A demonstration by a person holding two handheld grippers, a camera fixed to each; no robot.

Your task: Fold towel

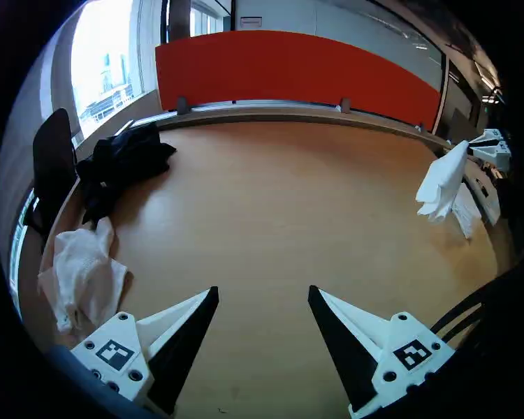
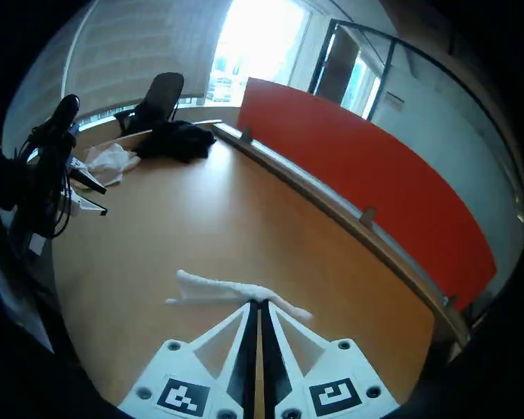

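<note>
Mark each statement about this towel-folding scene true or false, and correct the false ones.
1. The left gripper has its fingers spread apart. True.
2. The right gripper is open and holds nothing. False: it is shut on the white towel.
3. The divider panel behind the wooden table is blue. False: it is orange-red.
4. A black garment lies on the table. True.
5. A crumpled white cloth lies near the black garment. True.
</note>
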